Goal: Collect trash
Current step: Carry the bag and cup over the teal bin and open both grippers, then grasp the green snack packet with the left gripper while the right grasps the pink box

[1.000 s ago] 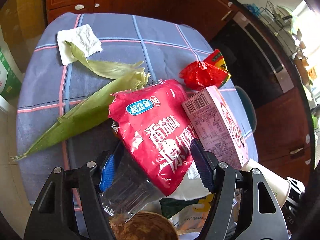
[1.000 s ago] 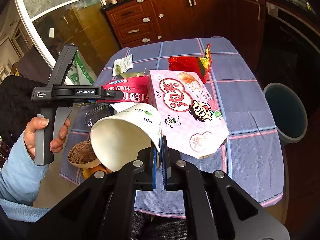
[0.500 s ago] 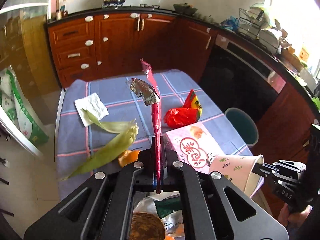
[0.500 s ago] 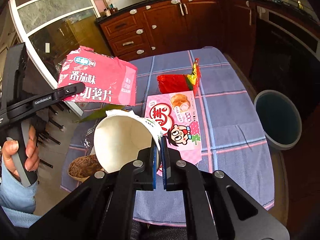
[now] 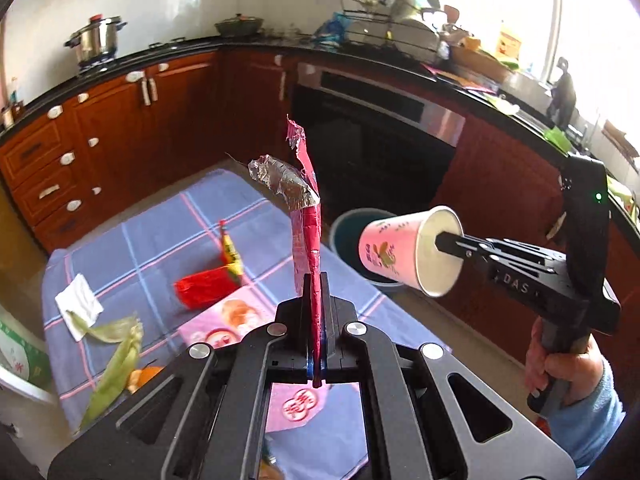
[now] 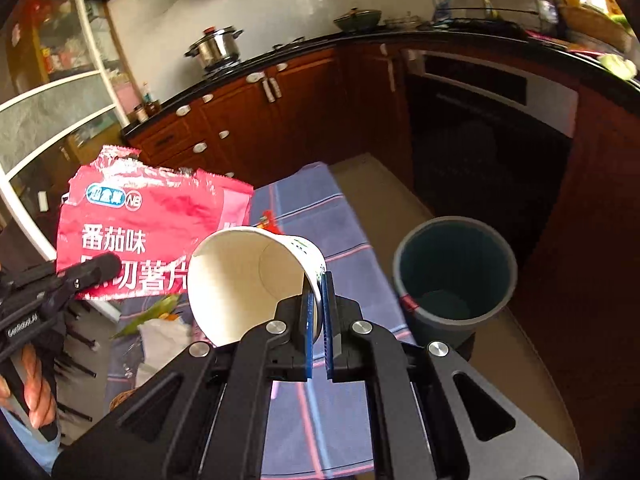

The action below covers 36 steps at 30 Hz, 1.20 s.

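Observation:
My left gripper (image 5: 316, 320) is shut on a red chip bag (image 5: 306, 224), held edge-on above the table; the bag's printed face shows in the right wrist view (image 6: 148, 236). My right gripper (image 6: 317, 308) is shut on the rim of a white paper cup (image 6: 244, 280), held on its side in the air; it also shows in the left wrist view (image 5: 404, 254). A dark teal trash bin (image 6: 454, 280) stands on the floor right of the table, just ahead of the cup; the cup partly hides it in the left wrist view (image 5: 352, 224).
On the blue checked tablecloth (image 5: 160, 236) lie a red snack wrapper (image 5: 206, 290), a pink box (image 5: 224, 328), a corn husk (image 5: 116, 364), a white napkin (image 5: 78, 300) and an orange peel (image 5: 144, 376). Wooden cabinets (image 5: 132, 120) and an oven (image 5: 384, 132) stand behind.
Both grippers have risen from the table and swung right toward the bin. The chip bag left the table in my left gripper; the cup stayed in my right.

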Motion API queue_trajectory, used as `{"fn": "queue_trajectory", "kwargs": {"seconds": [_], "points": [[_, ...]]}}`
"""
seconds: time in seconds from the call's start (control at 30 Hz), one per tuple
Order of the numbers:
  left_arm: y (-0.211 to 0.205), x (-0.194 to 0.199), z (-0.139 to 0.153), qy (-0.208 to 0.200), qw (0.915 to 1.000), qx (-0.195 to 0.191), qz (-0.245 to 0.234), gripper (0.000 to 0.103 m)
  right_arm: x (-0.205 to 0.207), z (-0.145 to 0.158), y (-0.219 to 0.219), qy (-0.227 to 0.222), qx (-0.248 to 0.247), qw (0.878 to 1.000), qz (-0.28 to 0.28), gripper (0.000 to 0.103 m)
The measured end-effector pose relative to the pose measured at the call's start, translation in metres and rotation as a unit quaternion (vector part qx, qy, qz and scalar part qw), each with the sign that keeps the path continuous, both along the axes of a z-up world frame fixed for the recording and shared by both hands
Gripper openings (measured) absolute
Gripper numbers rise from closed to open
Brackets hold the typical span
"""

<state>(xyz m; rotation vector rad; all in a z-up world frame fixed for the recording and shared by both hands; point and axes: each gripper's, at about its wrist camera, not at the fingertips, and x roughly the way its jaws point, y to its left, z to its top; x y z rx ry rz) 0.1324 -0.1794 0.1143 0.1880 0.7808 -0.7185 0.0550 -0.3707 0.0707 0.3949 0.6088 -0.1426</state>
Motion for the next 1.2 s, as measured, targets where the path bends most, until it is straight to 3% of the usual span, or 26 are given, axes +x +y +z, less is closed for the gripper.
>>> {"fn": "queue_trajectory", "kwargs": {"seconds": [0.17,0.5,0.7,0.87,0.9,0.93,0.97,1.0,1.07,1.2], "points": [[-0.084,0.024,-0.032,0.038,0.9977,0.012,-0.056,0.002,0.007,-0.021,-0.070,0.020,0.007,0.997,-0.075,0.004],[-0.212,0.102,-0.128,0.156,0.9822,0.068,-0.080,0.002,0.057,-0.112,-0.179,0.111,0.067,0.983,-0.127,0.004],[-0.244,0.125,-0.189,0.193,0.9695,0.126,-0.083,0.003,0.096,-0.178,-0.202,0.179,0.106,0.970,-0.122,0.004],[-0.247,0.139,-0.220,0.212,0.9613,0.159,-0.075,0.008,0.113,-0.207,-0.201,0.207,0.119,0.965,-0.108,0.010],[-0.247,0.142,-0.223,0.214,0.9597,0.166,-0.073,0.012,0.116,-0.209,-0.201,0.207,0.123,0.965,-0.104,0.022],[-0.246,0.143,-0.225,0.215,0.9584,0.174,-0.071,0.028,0.119,-0.211,-0.201,0.209,0.125,0.964,-0.103,0.035],[-0.245,0.144,-0.226,0.211,0.9584,0.179,-0.069,0.050,0.119,-0.211,-0.200,0.209,0.129,0.964,-0.103,0.067],[-0.243,0.144,-0.224,0.200,0.9606,0.182,-0.065,0.055,0.119,-0.210,-0.199,0.203,0.132,0.965,-0.104,0.078],[-0.236,0.143,-0.218,0.183,0.9646,0.180,-0.061,0.059,0.113,-0.206,-0.194,0.195,0.130,0.966,-0.104,0.078],[-0.228,0.140,-0.206,0.186,0.9663,0.169,-0.056,0.064,0.111,-0.199,-0.187,0.197,0.150,0.963,-0.109,0.085]]}}
